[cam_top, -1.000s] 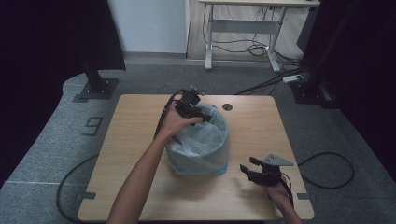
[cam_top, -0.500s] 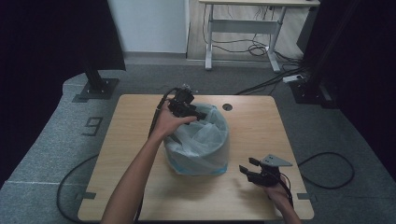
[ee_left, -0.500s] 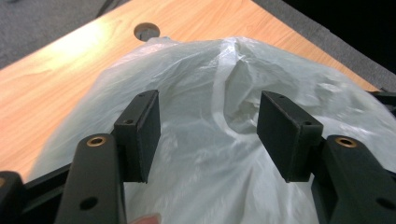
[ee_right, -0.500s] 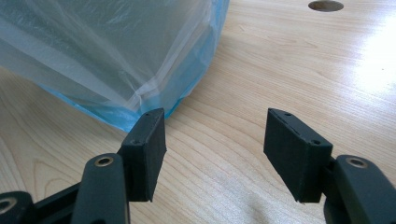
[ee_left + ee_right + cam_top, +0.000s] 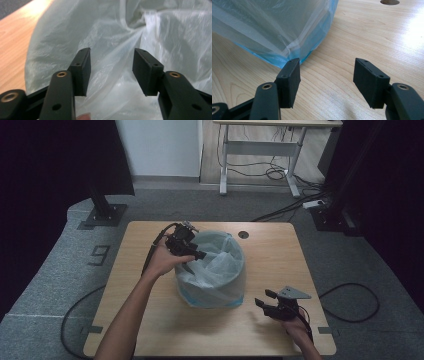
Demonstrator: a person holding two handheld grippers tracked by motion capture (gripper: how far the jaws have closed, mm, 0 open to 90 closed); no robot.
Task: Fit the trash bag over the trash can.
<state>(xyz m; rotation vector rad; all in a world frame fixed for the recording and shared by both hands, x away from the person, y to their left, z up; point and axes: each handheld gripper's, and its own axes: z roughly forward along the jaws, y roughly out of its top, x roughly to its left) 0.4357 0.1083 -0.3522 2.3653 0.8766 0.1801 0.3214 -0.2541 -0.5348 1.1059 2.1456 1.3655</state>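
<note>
A blue bin [image 5: 212, 292] lined with a thin translucent plastic bag [image 5: 220, 265] stands at the middle of the wooden table [image 5: 280, 255]. My left gripper [image 5: 196, 262] is at the bin's left rim, pointing into the bag. In the left gripper view its jaws [image 5: 111, 53] stand apart, and they have just been closing. Loose bag film [image 5: 117, 32] lies between and behind them, and the pads do not press on it. My right gripper [image 5: 264, 298] rests low at the front right of the table. It is open [image 5: 327, 62] over bare wood, just right of the bin's blue base [image 5: 312, 51].
A round cable hole [image 5: 243, 234] sits in the table behind the bin. Cables trail from both grippers across the floor. A desk frame [image 5: 260, 150] and dark stands [image 5: 102, 210] lie beyond the table's far edge.
My left gripper has slid from the bin's far rim leftward and toward the person, along the rim. The right gripper has stayed where it was.
</note>
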